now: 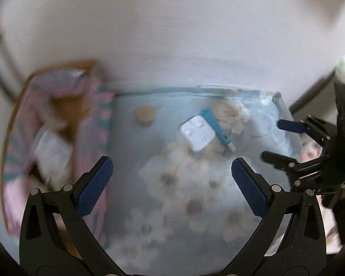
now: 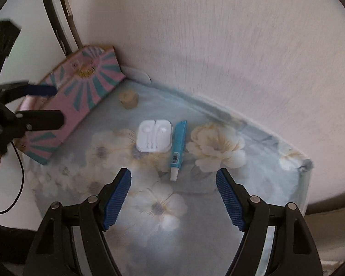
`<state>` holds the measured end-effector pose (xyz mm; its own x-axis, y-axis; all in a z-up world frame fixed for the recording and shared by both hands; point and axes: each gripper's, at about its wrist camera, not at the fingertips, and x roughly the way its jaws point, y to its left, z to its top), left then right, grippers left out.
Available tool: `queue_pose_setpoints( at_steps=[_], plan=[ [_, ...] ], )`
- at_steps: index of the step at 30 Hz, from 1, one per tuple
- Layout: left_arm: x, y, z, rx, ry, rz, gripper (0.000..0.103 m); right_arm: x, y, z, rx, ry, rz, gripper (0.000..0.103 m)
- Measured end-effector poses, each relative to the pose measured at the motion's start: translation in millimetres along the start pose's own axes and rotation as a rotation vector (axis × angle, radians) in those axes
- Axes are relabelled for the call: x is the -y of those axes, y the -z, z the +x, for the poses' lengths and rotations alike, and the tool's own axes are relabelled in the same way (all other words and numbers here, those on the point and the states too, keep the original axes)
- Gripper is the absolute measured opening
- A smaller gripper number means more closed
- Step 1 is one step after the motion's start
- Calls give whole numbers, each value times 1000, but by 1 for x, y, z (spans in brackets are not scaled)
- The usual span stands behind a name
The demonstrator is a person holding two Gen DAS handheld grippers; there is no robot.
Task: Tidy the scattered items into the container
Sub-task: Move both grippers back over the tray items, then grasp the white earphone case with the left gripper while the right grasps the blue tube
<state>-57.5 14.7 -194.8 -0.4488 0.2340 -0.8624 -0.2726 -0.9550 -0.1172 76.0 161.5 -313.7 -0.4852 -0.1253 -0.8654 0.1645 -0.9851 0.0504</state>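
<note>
**3 loose items on the floral cloth, both grippers empty**

3 things lie outside the box. From the left wrist view, the left gripper [image 1: 172,184] hangs above the flowered tablecloth [image 1: 195,207] with its jaws spread wide and nothing between them. The pink-and-teal cardboard box [image 1: 57,124] sits to its left against the wall, blurred, with something white already inside. Ahead lie the white earbud case [image 1: 197,135], the blue tube [image 1: 217,127] touching its far side, and a small tan round piece [image 1: 145,115] apart, nearer the box. The right gripper [image 1: 280,140] shows at the right edge, parted and empty.

From the right wrist view, the right gripper [image 2: 173,197] is likewise wide open and holds nothing; the tube [image 2: 178,143] lies just ahead between its fingers, cap end towards it, just beside the case [image 2: 154,135]. The tan piece [image 2: 128,100] rests near the box [image 2: 80,96] wall, and the left gripper [image 2: 50,105] hovers over the box.

My judgement: the right gripper suits the tube best. Close across its narrow width, at mid-body, and come straight down so the left finger does not nudge the case. The tube looks soft, so a light squeeze should do. Lift clear before crossing to the box.
</note>
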Motion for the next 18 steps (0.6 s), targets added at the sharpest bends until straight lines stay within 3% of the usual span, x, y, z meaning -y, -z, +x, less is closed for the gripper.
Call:
queue_pose_setpoints(
  at_steps=[5, 9, 16, 18],
  plan=[
    [29, -12, 63, -19, 0, 249, 103, 11, -4, 36, -1, -33, -37, 72],
    [44, -17, 105, -57, -36, 419, 102, 15, -11, 67, -47, -37, -110, 59],
    [65, -9, 135, -64, -65, 628, 100, 19, -13, 86, -48, -79, -157, 57],
    [66, -8, 145, -78, -62, 651, 94, 21, -14, 90, -48, -87, -166, 49]
  ],
)
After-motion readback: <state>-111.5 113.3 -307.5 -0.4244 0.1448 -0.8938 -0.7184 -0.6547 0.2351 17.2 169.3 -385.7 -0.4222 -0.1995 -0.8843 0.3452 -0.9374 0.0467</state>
